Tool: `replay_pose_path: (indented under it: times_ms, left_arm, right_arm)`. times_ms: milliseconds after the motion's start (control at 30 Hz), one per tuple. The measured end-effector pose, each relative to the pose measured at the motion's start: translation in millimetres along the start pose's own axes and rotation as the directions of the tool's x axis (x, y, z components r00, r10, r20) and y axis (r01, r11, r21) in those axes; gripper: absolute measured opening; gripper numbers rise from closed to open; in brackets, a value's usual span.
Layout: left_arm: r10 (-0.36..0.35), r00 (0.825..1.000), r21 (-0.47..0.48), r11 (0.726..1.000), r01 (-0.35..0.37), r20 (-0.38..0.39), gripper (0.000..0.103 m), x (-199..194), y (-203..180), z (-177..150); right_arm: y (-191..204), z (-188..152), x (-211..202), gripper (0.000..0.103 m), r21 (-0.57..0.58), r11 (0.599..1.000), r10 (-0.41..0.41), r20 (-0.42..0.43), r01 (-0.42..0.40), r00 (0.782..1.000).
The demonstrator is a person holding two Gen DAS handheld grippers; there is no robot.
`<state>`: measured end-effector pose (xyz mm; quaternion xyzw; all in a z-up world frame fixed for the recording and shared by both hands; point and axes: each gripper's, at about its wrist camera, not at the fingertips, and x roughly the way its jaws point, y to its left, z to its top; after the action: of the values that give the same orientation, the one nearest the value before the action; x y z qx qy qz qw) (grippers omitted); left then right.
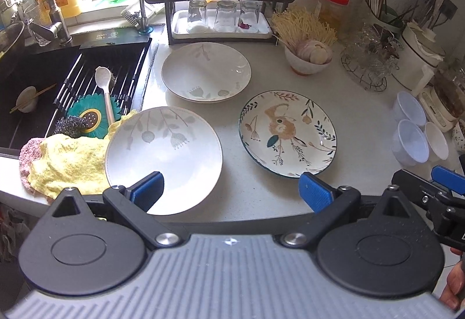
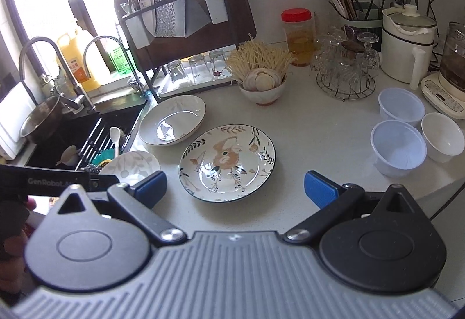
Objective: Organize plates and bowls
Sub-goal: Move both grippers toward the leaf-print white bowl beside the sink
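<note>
Both grippers hang above the near edge of the white countertop [image 1: 261, 202] with nothing between their fingers. The left gripper [image 1: 231, 188] has its blue pads spread wide, its left pad [image 1: 149, 188] over the near rim of the near white bowl [image 1: 164, 156] at about 7 o'clock in its own view. That bowl has grey leaf prints and touches the yellow cloth [image 1: 66, 165] at 9 o'clock, next to the sink [image 1: 32, 75]. A second white bowl [image 1: 206, 72] of the same pattern sits further back, at 12 o'clock, just in front of the tray of upturned glasses [image 1: 221, 19]. The flowered plate [image 1: 287, 133] lies at 2 o'clock from the left gripper, apart from both bowls. The right gripper [image 2: 235, 188] is likewise fully open and empty, with the flowered plate [image 2: 226, 162] just ahead at 12 o'clock between its spread fingers. In the right wrist view the far white bowl [image 2: 171, 120] is at 11 o'clock and the near bowl [image 2: 130, 165] at 9 o'clock, partly behind the left finger. At 2 o'clock stand two clear plastic tubs [image 2: 398, 147] and a small white bowl [image 2: 443, 137], close together, well apart from the plate
</note>
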<state>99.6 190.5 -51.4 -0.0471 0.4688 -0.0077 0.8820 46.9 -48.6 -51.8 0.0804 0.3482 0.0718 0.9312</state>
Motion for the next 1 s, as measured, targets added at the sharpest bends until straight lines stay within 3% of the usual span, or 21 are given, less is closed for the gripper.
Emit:
replay_pose_path:
  times_ms: [200, 500, 733, 967, 1000]
  left_arm:
    - [-0.013, 1.0, 0.012, 1.0, 0.014, -0.01, 0.101, 27.4, 45.4, 15.7]
    - [-0.022, 0.999, 0.05, 0.998, 0.025, -0.048, 0.101, 71.0, 115.6, 50.2]
    - [-0.037, 0.994, 0.112, 0.993, 0.048, -0.1, 0.101, 102.9, 153.3, 71.5]
    - [-0.103, 0.98, 0.161, 0.978, 0.131, -0.17, 0.101, 140.5, 176.5, 75.3]
    - [-0.112, 0.977, 0.161, 0.977, 0.143, -0.184, 0.1, 146.1, 178.2, 74.1]
  right_arm:
    - [27.8, 5.1, 29.0, 0.103, 0.018, 1.0, -0.018, -0.033, 0.018, 0.999]
    - [81.6, 18.7, 75.7, 0.103, 0.075, 0.997, 0.029, -0.07, -0.023, 0.997]
    - [106.3, 11.0, 112.5, 0.102, 0.21, 0.978, 0.03, -0.129, -0.002, 0.991]
    - [116.2, -11.8, 142.6, 0.097, 0.34, 0.939, 0.023, -0.186, 0.043, 0.982]
    - [116.2, -15.1, 146.7, 0.089, 0.354, 0.934, 0.025, -0.197, 0.047, 0.98]
